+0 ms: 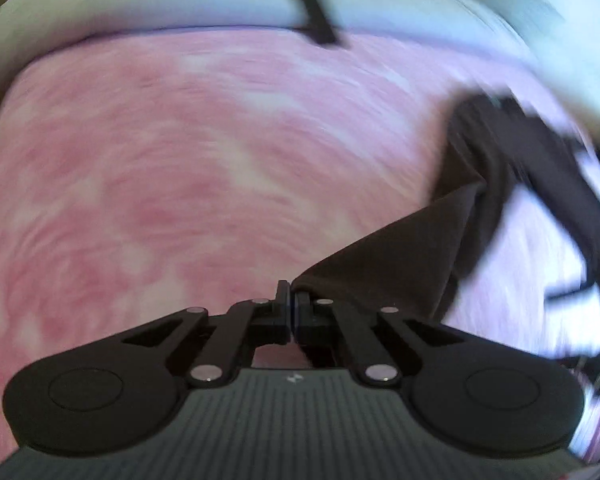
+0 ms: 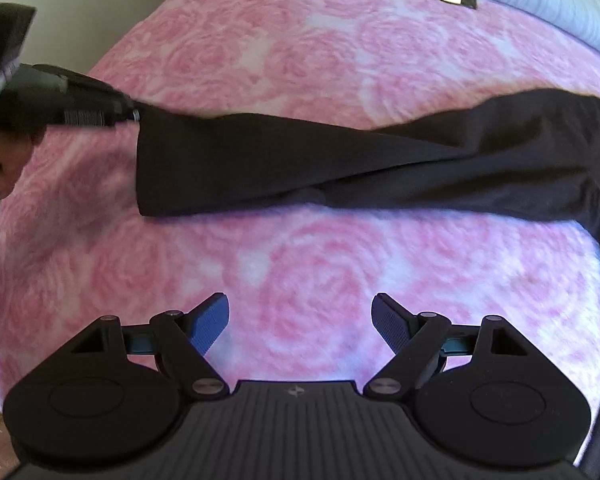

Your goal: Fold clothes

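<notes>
Pinching the dark garment's (image 2: 340, 160) corner, the left tool (image 1: 291, 292) lifts it; right tool (image 2: 300, 320) hangs spread below it.

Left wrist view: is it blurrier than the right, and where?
Left wrist view: heavy swirling motion blur over the pink bedspread and the dark garment; only the left gripper is sharp. Right wrist view: rose pattern readable, mild blur, fisheye bending at the edges.
</notes>
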`<state>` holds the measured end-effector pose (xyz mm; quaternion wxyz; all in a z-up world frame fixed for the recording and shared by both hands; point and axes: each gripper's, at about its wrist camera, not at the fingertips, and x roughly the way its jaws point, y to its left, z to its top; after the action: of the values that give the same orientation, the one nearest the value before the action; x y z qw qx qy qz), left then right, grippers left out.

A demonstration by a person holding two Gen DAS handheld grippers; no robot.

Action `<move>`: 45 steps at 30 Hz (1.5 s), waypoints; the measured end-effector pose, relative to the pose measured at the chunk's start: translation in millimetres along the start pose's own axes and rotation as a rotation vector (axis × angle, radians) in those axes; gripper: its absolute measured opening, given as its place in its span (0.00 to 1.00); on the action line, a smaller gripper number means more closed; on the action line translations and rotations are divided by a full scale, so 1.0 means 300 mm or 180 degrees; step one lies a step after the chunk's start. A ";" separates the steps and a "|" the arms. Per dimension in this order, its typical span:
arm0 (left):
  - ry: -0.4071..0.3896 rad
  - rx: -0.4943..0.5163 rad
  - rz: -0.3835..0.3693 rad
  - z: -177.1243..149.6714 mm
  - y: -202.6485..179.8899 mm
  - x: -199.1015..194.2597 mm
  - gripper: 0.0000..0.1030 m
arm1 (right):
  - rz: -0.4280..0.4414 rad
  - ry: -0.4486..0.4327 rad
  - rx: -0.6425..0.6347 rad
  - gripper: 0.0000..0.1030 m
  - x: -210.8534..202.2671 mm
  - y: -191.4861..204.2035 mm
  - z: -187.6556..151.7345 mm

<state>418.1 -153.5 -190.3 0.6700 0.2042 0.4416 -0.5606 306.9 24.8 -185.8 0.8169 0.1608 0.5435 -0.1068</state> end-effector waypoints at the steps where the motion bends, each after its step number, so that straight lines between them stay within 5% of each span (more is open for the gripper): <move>1: 0.0012 -0.0202 0.0016 0.005 0.037 -0.004 0.00 | -0.0003 -0.0012 0.0035 0.79 0.009 -0.002 0.009; 6: 0.0300 -0.0746 -0.0045 0.022 0.159 0.041 0.00 | -0.0003 -0.0039 0.0109 0.79 0.034 -0.010 0.044; 13: 0.0252 -0.0746 0.0281 0.012 0.220 0.036 0.02 | -0.0083 0.0020 0.0189 0.79 0.028 -0.053 0.031; 17: 0.0348 -0.0542 0.0103 0.019 0.189 0.060 0.31 | -0.0067 -0.0001 0.0390 0.79 0.039 -0.100 0.031; 20: 0.0449 -0.0507 -0.0052 0.029 0.165 0.107 0.39 | 0.0278 -0.0153 0.0923 0.78 0.056 -0.151 0.059; 22: 0.0551 -0.0510 -0.0105 0.032 0.149 0.157 0.37 | 0.0531 -0.0262 0.1463 0.76 0.090 -0.203 0.077; 23: 0.0583 -0.0498 -0.0109 0.032 0.143 0.174 0.29 | 0.0546 -0.0323 0.1645 0.74 0.104 -0.224 0.087; 24: 0.0574 -0.0467 -0.0070 0.034 0.138 0.176 0.07 | 0.0520 -0.0385 0.1790 0.72 0.117 -0.244 0.098; 25: 0.0565 -0.0435 -0.0032 0.036 0.132 0.177 0.00 | 0.0422 -0.0442 0.1863 0.69 0.126 -0.263 0.107; 29: 0.0380 -0.0440 0.0127 0.053 0.145 0.124 0.01 | -0.0057 -0.0607 0.1811 0.62 0.108 -0.335 0.118; 32: 0.0409 -0.0573 0.0036 0.067 0.170 0.119 0.01 | -0.0373 -0.0753 0.1689 0.62 0.065 -0.402 0.115; 39: 0.1053 -0.0046 0.0008 0.060 0.106 0.176 0.00 | -0.0538 -0.0859 0.1417 0.62 0.079 -0.555 0.150; 42: 0.1239 0.0122 0.0131 0.040 0.094 0.154 0.00 | -0.0556 -0.0390 0.1232 0.59 0.143 -0.575 0.158; 45: 0.1153 -0.0026 0.0182 0.049 0.129 0.099 0.00 | -0.0696 -0.0015 0.1148 0.59 0.160 -0.563 0.133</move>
<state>458.9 -170.5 -215.5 0.5960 0.3116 0.5513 -0.4937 300.3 -146.8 -240.6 0.7596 0.2443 0.5279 -0.2908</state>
